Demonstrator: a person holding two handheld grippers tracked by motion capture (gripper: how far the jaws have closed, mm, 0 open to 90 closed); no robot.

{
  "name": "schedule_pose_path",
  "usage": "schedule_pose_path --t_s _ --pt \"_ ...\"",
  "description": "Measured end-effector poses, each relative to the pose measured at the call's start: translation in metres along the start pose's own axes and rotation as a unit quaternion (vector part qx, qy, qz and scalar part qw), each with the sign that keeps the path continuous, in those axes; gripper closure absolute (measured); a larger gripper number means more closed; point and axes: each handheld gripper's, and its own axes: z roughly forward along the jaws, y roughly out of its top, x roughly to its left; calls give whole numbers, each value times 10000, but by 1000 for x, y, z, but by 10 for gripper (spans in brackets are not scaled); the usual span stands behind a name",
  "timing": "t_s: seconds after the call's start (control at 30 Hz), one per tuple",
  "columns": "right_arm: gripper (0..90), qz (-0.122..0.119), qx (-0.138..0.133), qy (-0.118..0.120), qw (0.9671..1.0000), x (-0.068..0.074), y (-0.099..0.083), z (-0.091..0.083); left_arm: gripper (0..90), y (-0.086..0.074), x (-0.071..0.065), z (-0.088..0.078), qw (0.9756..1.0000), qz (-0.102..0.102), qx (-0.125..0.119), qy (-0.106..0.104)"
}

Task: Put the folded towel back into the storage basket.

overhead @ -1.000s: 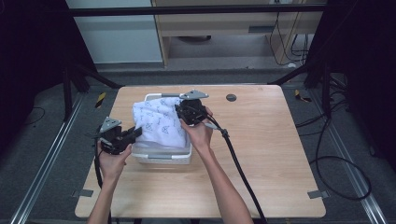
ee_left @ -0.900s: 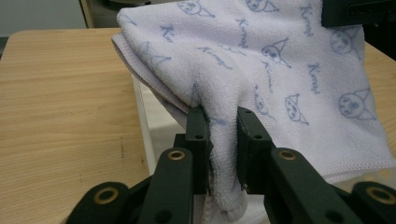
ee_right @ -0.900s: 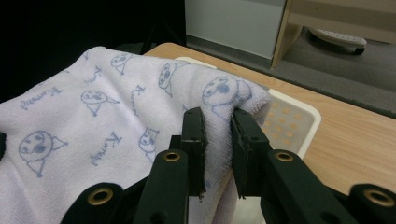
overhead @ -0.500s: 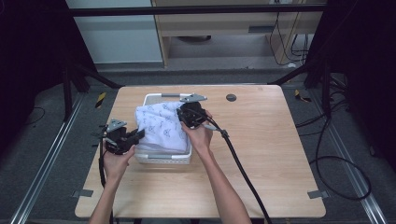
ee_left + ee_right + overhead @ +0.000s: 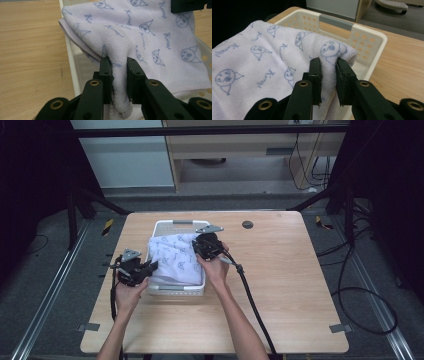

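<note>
Currently one pale lilac terry towel with blue cartoon-face print [image 5: 176, 257] draped across one white perforated plastic basket [image 5: 165, 226] on light wooden table [image 5: 300, 285]. Two grippers, both clamped on towel: left gripper [image 5: 117, 65] pinches fold at basket's near-left edge; right gripper [image 5: 328, 65] pinches folded corner over basket's right side. One small dark round disc [image 5: 247, 224] on table beyond basket.
</note>
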Motion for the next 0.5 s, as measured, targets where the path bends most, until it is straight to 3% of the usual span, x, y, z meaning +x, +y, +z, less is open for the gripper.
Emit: schedule_pose_path --t_s 0.5 --pt "735 -164 234 -225 9993 1 -9 12 747 -4 -1 11 9997 21 240 51"
